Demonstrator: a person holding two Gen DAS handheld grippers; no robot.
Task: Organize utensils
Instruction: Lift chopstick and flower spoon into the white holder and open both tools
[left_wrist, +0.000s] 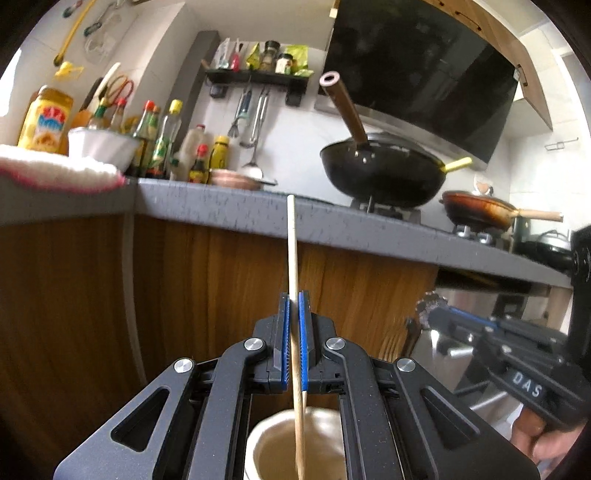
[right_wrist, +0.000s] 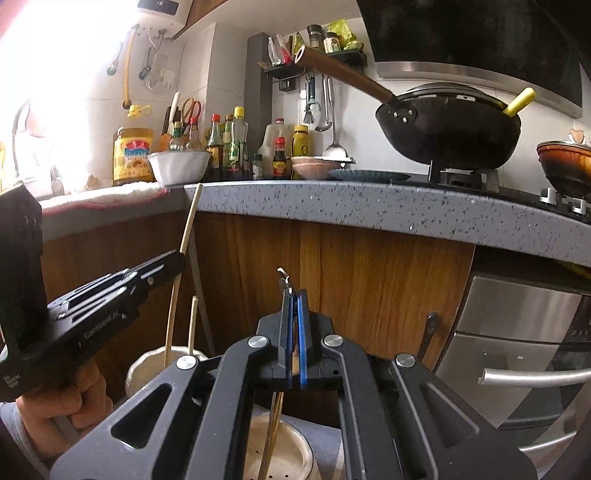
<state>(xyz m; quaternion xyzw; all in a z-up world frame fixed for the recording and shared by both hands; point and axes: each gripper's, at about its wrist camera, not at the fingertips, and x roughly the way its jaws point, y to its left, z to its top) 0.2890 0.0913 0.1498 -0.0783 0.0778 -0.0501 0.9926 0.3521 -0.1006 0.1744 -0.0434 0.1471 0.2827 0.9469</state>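
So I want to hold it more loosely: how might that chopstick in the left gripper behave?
The chopstick looks thin, smooth and light, so it may well slip down through the left gripper into the cup below. It is pinched low with most of its length above, so it could pivot. It looks stiff, not floppy.

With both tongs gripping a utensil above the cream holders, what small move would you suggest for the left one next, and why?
Probably lower the left tongs a little, then release. They are shut on a wooden chopstick standing nearly upright, its lower end already inside the cream holder, beside another stick, so it only needs to drop in.
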